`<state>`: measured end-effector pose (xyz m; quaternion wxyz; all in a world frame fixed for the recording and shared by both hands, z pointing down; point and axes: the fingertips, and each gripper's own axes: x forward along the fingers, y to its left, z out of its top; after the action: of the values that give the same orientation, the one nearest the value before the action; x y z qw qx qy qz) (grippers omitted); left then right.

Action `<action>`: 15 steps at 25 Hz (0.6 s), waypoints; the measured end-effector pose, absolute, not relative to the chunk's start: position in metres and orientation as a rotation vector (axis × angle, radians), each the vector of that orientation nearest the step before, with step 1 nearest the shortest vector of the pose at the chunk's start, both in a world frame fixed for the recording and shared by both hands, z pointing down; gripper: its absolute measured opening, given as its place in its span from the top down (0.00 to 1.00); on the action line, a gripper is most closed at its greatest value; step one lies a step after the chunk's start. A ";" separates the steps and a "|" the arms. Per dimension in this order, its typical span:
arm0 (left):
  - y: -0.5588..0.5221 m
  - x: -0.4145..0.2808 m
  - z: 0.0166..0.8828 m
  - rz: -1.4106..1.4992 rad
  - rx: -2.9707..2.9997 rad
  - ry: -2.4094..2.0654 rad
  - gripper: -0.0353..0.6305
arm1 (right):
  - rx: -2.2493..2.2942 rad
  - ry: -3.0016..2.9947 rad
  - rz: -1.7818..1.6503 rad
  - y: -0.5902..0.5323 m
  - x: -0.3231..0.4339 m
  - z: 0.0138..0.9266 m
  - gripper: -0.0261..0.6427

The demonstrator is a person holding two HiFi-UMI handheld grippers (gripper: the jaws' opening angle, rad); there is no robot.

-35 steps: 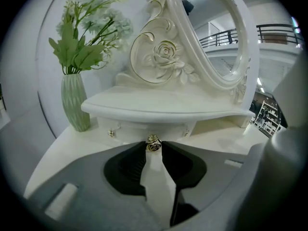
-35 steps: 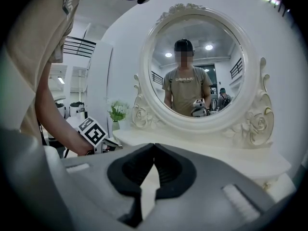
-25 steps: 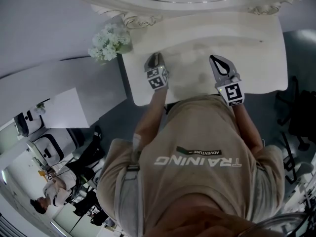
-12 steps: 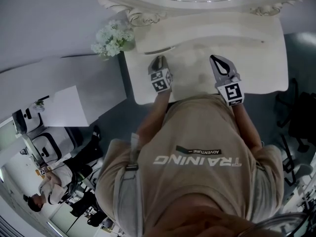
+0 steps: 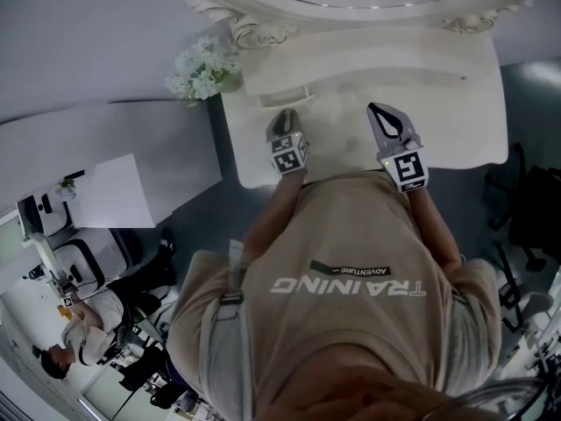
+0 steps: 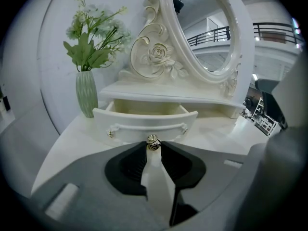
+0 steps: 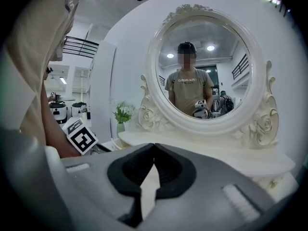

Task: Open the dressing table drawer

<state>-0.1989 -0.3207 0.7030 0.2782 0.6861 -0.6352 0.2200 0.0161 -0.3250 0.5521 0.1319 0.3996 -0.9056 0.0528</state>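
The white dressing table (image 5: 456,103) carries a small drawer (image 6: 144,121) under the mirror shelf, pulled partly out so its pale inside shows. In the head view the drawer (image 5: 282,96) juts from the shelf at the table's left. My left gripper (image 6: 153,146) is shut on the drawer's small gold knob (image 6: 153,142), which sits between the jaw tips. From above, the left gripper (image 5: 282,117) points at the drawer front. My right gripper (image 5: 379,110) hovers over the tabletop to the right, holding nothing. Its jaw tips (image 7: 154,147) meet.
An ornate oval mirror (image 7: 204,76) stands behind the shelf. A green vase of white flowers (image 6: 86,93) sits at the table's left rear corner (image 5: 203,70). A seated person (image 5: 79,323) and equipment are at lower left; a dark chair (image 5: 535,209) is at the right.
The drawer has slid out from under the shelf, drawn by the left gripper toward me. The right gripper has barely shifted.
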 end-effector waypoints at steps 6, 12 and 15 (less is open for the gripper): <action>-0.322 -0.198 0.706 0.610 1.866 -1.703 0.79 | 1.167 -2.619 0.160 -0.326 0.018 0.556 0.96; -0.312 -0.201 0.699 0.651 1.870 -1.688 0.79 | 1.145 -2.638 0.199 -0.325 0.006 0.558 0.96; -0.303 -0.209 0.692 0.633 1.870 -1.694 0.79 | 1.120 -2.642 0.212 -0.323 -0.006 0.561 0.96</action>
<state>-0.2094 -0.3029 0.6917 0.2668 0.6926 -0.6277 0.2347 -0.0062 -0.3234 0.5607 0.1315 0.3859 -0.9102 0.0730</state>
